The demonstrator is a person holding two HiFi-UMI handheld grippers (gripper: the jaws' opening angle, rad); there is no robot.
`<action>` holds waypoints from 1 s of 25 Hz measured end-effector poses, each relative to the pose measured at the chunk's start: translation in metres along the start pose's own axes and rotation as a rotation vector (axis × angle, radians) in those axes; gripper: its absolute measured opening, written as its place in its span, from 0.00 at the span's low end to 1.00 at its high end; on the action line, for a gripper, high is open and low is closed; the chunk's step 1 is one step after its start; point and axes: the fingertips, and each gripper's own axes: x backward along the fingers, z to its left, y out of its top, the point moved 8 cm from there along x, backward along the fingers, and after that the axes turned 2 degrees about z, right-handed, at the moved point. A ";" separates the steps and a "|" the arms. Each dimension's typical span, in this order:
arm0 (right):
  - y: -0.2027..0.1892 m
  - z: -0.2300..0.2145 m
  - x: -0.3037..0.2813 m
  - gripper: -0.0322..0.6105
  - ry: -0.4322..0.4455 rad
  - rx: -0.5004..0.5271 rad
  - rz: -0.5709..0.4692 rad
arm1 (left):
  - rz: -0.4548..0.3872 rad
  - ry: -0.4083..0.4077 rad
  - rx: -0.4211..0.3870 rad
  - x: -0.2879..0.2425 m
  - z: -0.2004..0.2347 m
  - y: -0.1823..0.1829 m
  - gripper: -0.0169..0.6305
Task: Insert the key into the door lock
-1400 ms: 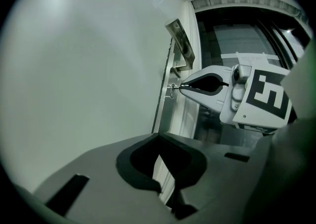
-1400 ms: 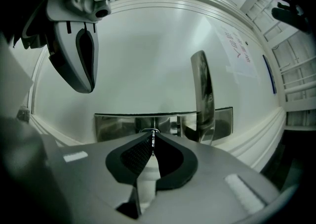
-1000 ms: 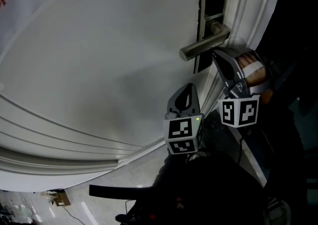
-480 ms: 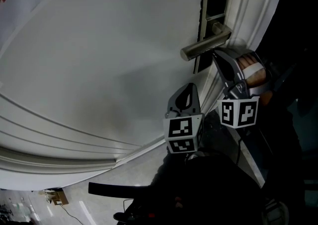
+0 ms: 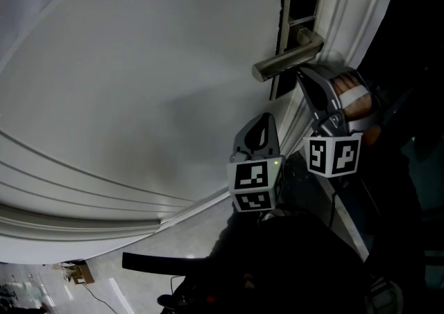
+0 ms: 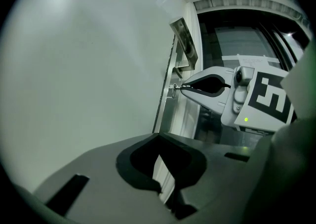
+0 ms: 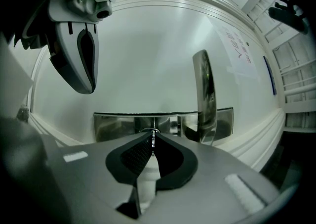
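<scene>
My right gripper (image 7: pixel 152 137) is shut on a thin metal key (image 7: pixel 152 141), held edge-on between the tips. The key's front end is at the keyhole (image 7: pixel 148 131) in the steel lock plate (image 7: pixel 113 125), just left of the lever handle (image 7: pixel 205 97). How deep it sits I cannot tell. From the left gripper view, the right gripper (image 6: pixel 181 87) presses the key (image 6: pixel 175 88) against the lock plate (image 6: pixel 185 45). In the head view, the right gripper (image 5: pixel 300 77) is tucked under the handle (image 5: pixel 284 62). My left gripper (image 5: pixel 261 122) hangs lower, shut and holding nothing.
The white door (image 5: pixel 139 84) fills most of the head view, with moulded trim (image 5: pixel 83 202) along its lower part. The white door frame (image 5: pixel 350 21) runs beside the lock plate (image 5: pixel 297 1). A person's hand (image 5: pixel 350 98) grips the right gripper. Dark floor lies below.
</scene>
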 end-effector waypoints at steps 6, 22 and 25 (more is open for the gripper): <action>0.000 0.001 -0.001 0.07 -0.005 0.000 -0.001 | 0.001 -0.003 -0.006 -0.002 0.000 -0.001 0.03; 0.001 -0.001 -0.002 0.07 -0.001 0.000 0.001 | -0.004 -0.017 -0.016 -0.004 -0.002 0.003 0.03; 0.001 -0.001 -0.001 0.07 0.001 -0.003 0.002 | -0.004 -0.014 -0.015 -0.004 0.000 0.003 0.03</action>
